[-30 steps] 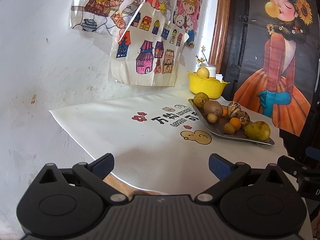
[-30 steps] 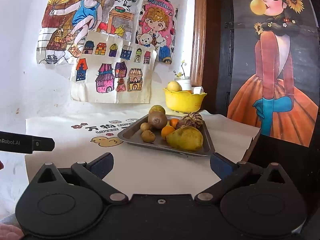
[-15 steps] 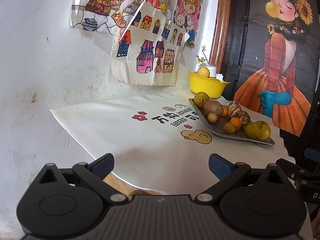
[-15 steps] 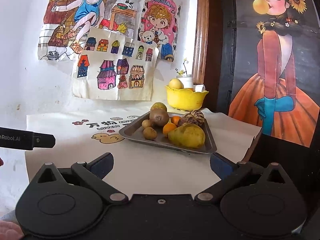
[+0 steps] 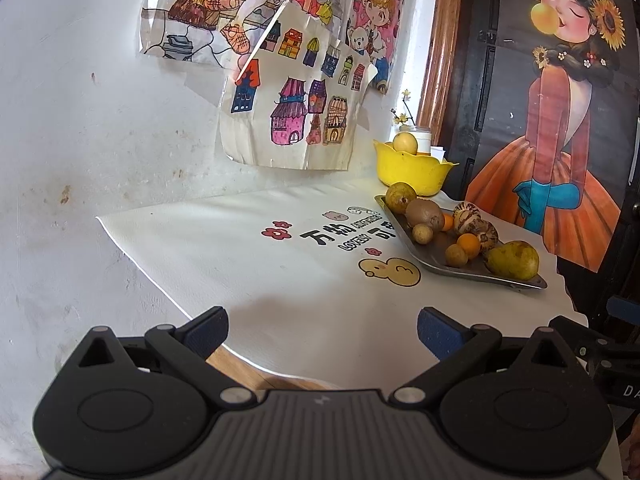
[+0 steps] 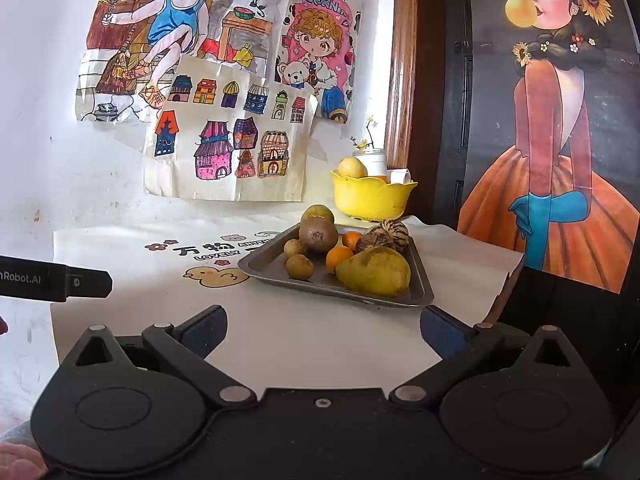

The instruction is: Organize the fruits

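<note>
A: From the left wrist, what do you see?

B: A white table cover [image 5: 248,264] against a stained white wall; drawings [image 5: 296,112] taped up; a yellow bowl [image 5: 412,170] at the back; a metal tray [image 5: 436,266] of fruit on the right; printed on the cover, "LOVELY" beside a duck [image 5: 390,272]; the left gripper [image 5: 322,330] hangs wide and empty over the near edge.

A: And the right wrist?

B: The same tray [image 6: 264,266] straight ahead, a big pear [image 6: 374,272] nearest, oranges and a kiwi [image 6: 318,235] behind; a poster [image 6: 560,140] of a girl on the dark door; "nRobot.AI" readable on the other tool; the right gripper [image 6: 324,332] is wide, empty, short of the tray.
</note>
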{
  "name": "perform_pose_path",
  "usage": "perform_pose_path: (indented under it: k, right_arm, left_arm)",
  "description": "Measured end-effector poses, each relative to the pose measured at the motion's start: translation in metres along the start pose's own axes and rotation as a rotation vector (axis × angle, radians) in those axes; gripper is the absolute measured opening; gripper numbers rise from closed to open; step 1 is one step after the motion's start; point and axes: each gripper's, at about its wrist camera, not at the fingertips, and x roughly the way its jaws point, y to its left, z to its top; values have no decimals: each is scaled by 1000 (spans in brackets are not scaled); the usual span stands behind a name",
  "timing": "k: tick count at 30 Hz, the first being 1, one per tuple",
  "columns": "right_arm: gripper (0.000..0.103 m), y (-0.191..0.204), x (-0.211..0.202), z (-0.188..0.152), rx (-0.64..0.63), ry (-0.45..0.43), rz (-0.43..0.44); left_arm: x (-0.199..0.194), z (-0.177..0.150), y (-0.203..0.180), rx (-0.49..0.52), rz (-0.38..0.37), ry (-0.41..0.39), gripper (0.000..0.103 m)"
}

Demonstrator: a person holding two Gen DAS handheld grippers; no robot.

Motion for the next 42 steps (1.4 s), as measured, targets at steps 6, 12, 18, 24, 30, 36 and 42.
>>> perform_pose_path:
  k: [6,12,18,24,30,36,42]
  right_arm:
    - [102,1,0,0,-1,-1,0]
    - [102,2,0,0,0,-2,-1]
    - [102,2,0,1,-3,-1,4]
    - [102,3,0,1,-3,-1,5]
    - [102,3,0,1,5,4,5]
    - [102,4,0,2,4,5,4]
    - [102,4,0,2,7,5,0]
  left_arm:
    - [0,0,1,0,0,1,103]
    - [0,1,1,-1,2,0,103]
    - [-1,1,1,-2,2,0,103]
    - [-1,1,1,-1,1,0,103]
    - [-2,0,2,-6,5,2,103]
    - [-3,-1,1,-7,9,2,103]
    - [-3,-2,1,-7,9,4,103]
